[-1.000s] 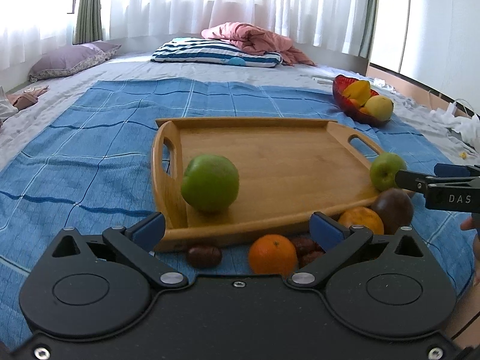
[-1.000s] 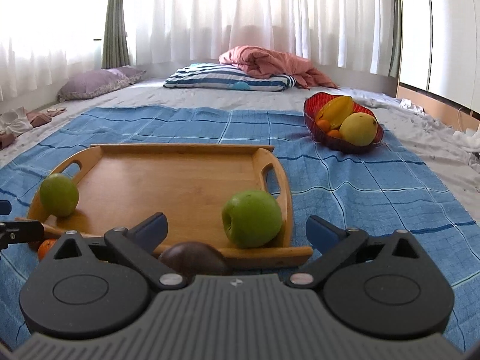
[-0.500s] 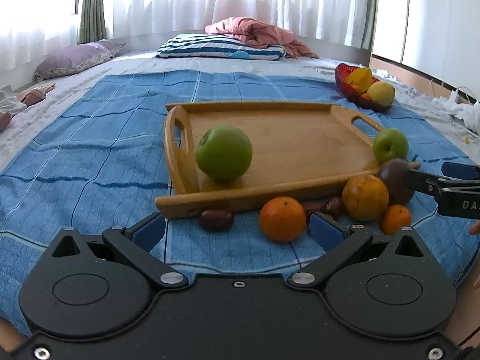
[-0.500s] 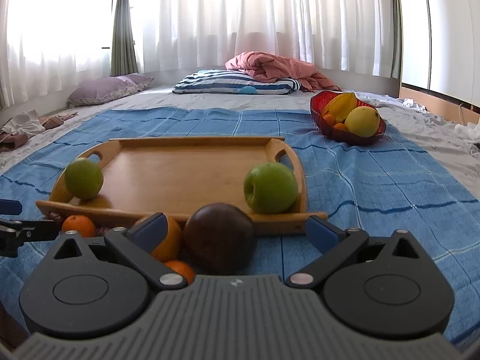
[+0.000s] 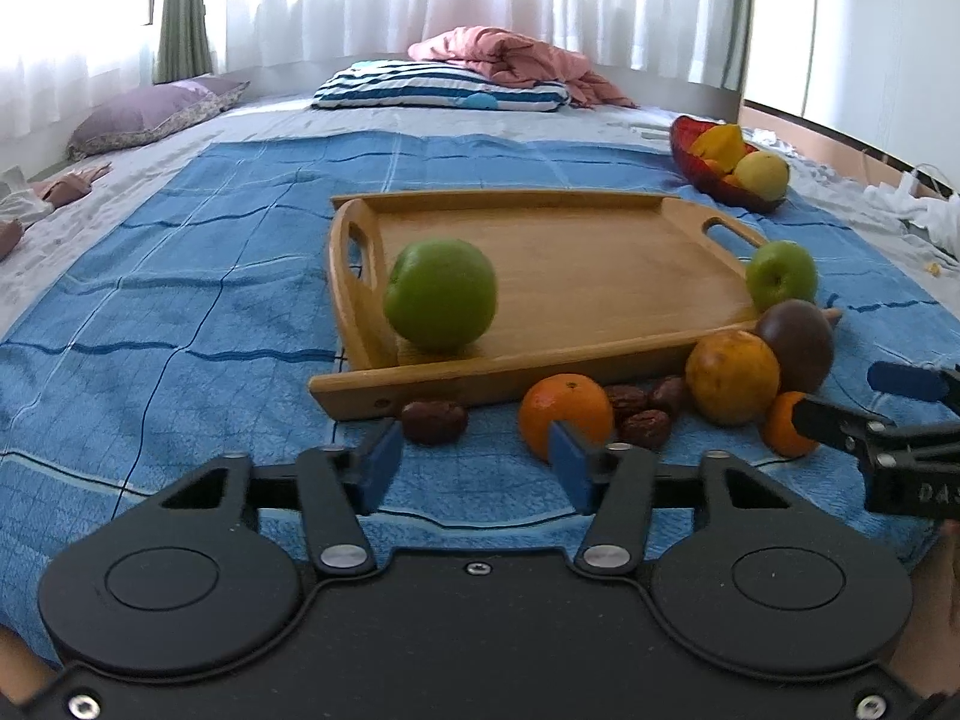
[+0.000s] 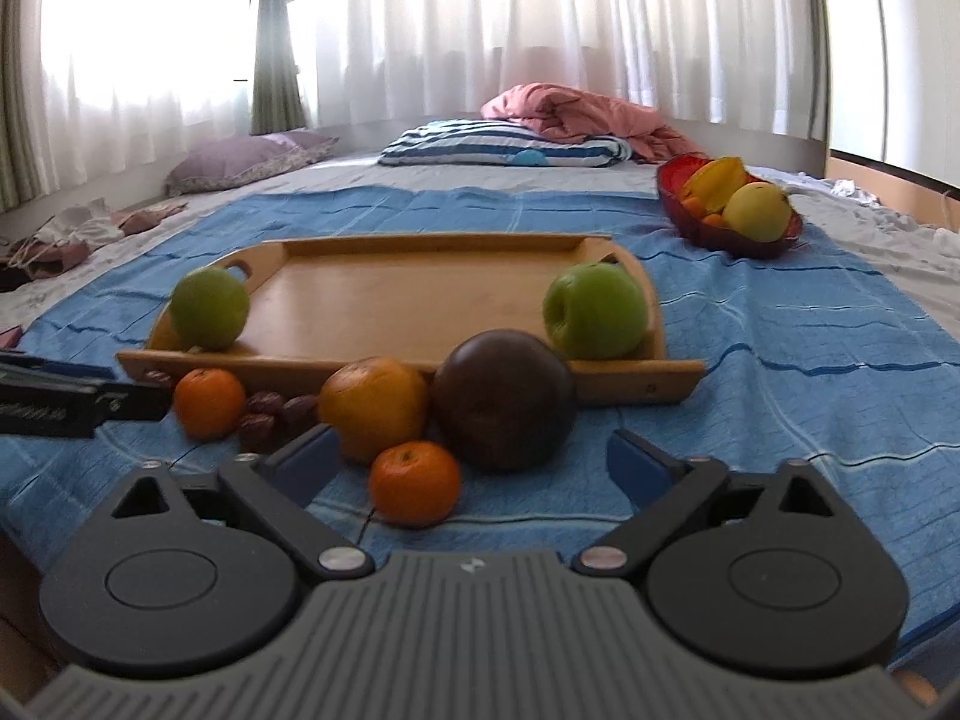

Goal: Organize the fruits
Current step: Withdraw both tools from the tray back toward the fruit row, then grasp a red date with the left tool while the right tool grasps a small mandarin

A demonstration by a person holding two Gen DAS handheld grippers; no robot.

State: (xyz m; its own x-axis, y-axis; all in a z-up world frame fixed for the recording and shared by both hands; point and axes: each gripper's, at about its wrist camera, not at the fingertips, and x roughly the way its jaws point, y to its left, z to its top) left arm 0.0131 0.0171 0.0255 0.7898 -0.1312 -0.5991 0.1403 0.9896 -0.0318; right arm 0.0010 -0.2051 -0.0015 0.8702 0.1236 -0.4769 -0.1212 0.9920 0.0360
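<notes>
left hand-held gripper [image 5: 471, 468]: jaws apart, nothing between them, low over the blue blanket [image 5: 180, 324] on the bed.
right hand-held gripper [image 6: 471, 462]: jaws wide apart, empty, small mandarin [image 6: 414, 483] sits just ahead between the fingers, no contact.
small mandarin: light, soft peel, squashes easily. Grip across the equator, gentle close.
dark round fruit [image 6: 503, 399]: just ahead-right of the right hand-held gripper, touching the big orange [image 6: 373, 408]. Smooth skin, likely slippery and firm. Take at the widest girth.
big orange: heaviest of the loose pile by look, dimpled skin grips well. May be near jaw limit, can't confirm.
mandarin [image 5: 565, 414]: straight ahead of the left hand-held gripper's right finger. Same handling as the small one.
dates [image 5: 639, 411]: cluster between mandarin and big orange, plus one date [image 5: 433, 421] ahead-left. Tiny, wrinkled, soft. Pinch with fingertips only.
wooden tray [image 5: 540, 354]: beyond the pile, rigid; two green apples on it.
left apple [image 5: 440, 295]: near corner by the handle. Hard, waxy, rolls.
right apple [image 5: 780, 276]: at the opposite near corner. Same.
red bowl [image 6: 702, 228]: far right, well apart, holds yellow fruit.
vs 0.5 s ago: both hand-held grippers have backed off and lifted, whole pile now in view. Left jaws are narrower than before. Fruit has not moved.
</notes>
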